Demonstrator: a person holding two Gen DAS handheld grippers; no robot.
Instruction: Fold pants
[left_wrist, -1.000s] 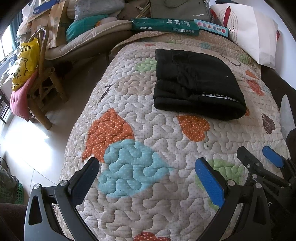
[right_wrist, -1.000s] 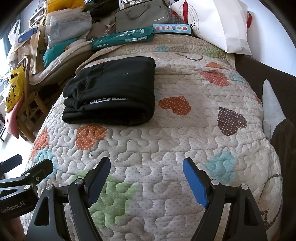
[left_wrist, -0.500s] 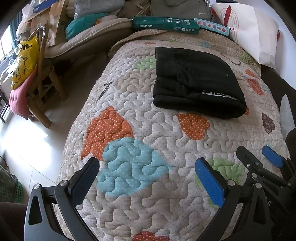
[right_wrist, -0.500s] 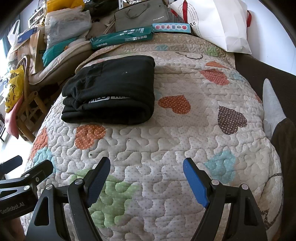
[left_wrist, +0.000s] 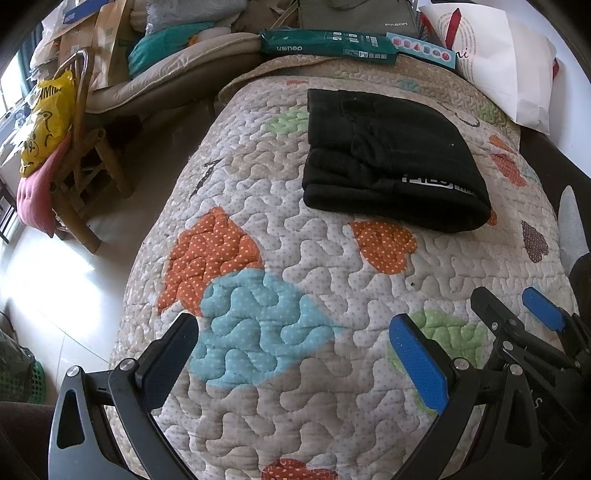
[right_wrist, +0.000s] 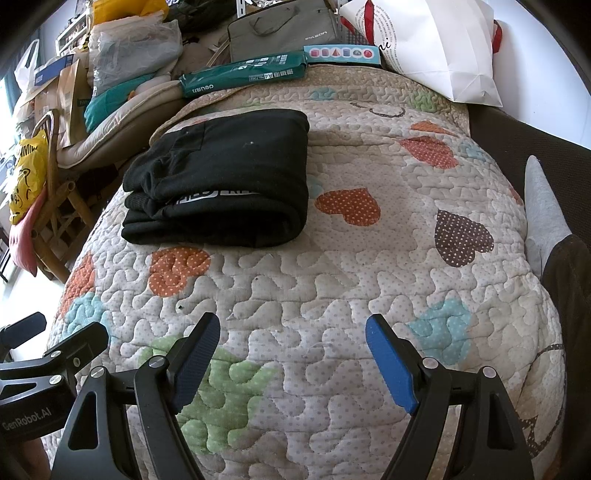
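My left gripper (left_wrist: 295, 354) hangs over the near end of the quilt (left_wrist: 314, 266), jaws spread wide, nothing between them but the blue and orange heart patches below. My right gripper (right_wrist: 291, 354) is just beside it, likewise released and empty, tilted down over a green patch; its blue pads (right_wrist: 391, 365) are clear of the fabric. Farther up the bed the black pants (right_wrist: 225, 184) lie folded into a thick rectangular stack with white lettering along one folded edge, well apart from both grippers. Beyond them, at the head of the quilt: a green paper ream (right_wrist: 243, 75), a grey laptop bag (right_wrist: 284, 31), a white shopping bag (right_wrist: 439, 48). Left of the bed, a wooden chair (left_wrist: 85, 155) carrying a yellow plastic bag (left_wrist: 48, 118).
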